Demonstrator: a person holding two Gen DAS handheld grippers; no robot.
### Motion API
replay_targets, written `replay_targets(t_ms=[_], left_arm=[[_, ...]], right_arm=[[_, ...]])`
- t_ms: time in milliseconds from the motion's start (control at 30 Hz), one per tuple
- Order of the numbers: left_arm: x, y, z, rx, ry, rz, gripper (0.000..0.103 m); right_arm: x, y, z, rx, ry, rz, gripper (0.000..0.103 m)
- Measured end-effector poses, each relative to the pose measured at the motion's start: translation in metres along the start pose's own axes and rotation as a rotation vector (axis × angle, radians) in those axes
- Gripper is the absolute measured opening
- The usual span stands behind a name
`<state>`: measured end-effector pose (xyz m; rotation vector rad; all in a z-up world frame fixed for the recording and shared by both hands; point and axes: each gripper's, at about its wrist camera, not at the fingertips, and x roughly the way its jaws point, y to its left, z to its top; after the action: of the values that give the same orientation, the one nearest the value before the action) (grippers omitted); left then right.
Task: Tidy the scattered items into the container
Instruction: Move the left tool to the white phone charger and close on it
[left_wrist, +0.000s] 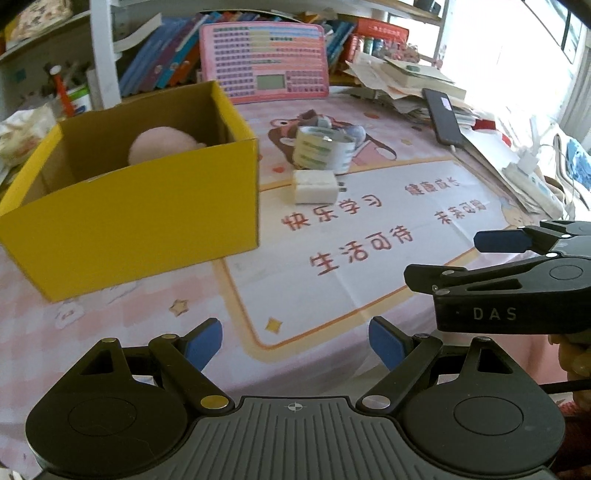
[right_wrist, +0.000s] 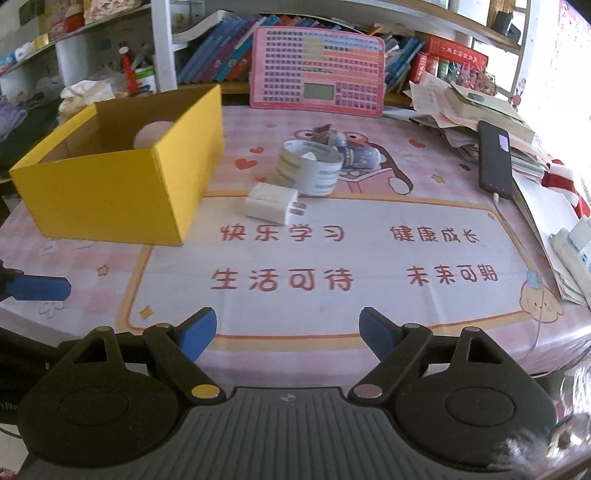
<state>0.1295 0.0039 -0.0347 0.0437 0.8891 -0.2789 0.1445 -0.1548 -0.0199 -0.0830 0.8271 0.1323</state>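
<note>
Yellow cardboard box (left_wrist: 147, 206) is seen standing open-topped on the left part of a pink printed tablecloth (left_wrist: 332, 266), and a soft pink rounded item (left_wrist: 162, 146) is seen lying inside it against the far wall. Just to the right of the box, a white plug adapter (right_wrist: 271, 205) has been left lying on its side, its metal prongs pointed to the right. Directly behind the adapter and very close to it, a stack of tape rolls (right_wrist: 310, 168) is seen standing on the cloth, and a small cluster of further patterned rolls (right_wrist: 354, 153) is found touching it on the far right side. Whether the adapter and the stack actually touch cannot be told.

Both grippers are held above the near edge of the table, well apart from all these items. The left gripper (left_wrist: 295, 345) is shown with its blue pads spread wide and nothing between them. The right gripper (right_wrist: 288, 334) is likewise shown spread wide and empty; in the left wrist view it is seen from the side at the right edge.

A pink keyboard toy (right_wrist: 317, 66) is propped upright against the shelves at the back, and a dark phone (right_wrist: 495, 162) is laid on a pile of papers at the right
</note>
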Motion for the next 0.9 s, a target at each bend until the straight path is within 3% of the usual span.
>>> replay_targets(t_ms=[567, 900], left_arm=[[0.051, -0.050, 0.054, 0.021, 0.002, 0.008, 0.089], [0.075, -0.077, 0.087, 0.005, -0.006, 0.059, 0.089]], right_arm=[[0.043, -0.068, 0.044, -0.039, 0.018, 0.035, 0.084], [0.064, -0.112, 0.075, -0.053, -0.011, 0.084, 0.084]])
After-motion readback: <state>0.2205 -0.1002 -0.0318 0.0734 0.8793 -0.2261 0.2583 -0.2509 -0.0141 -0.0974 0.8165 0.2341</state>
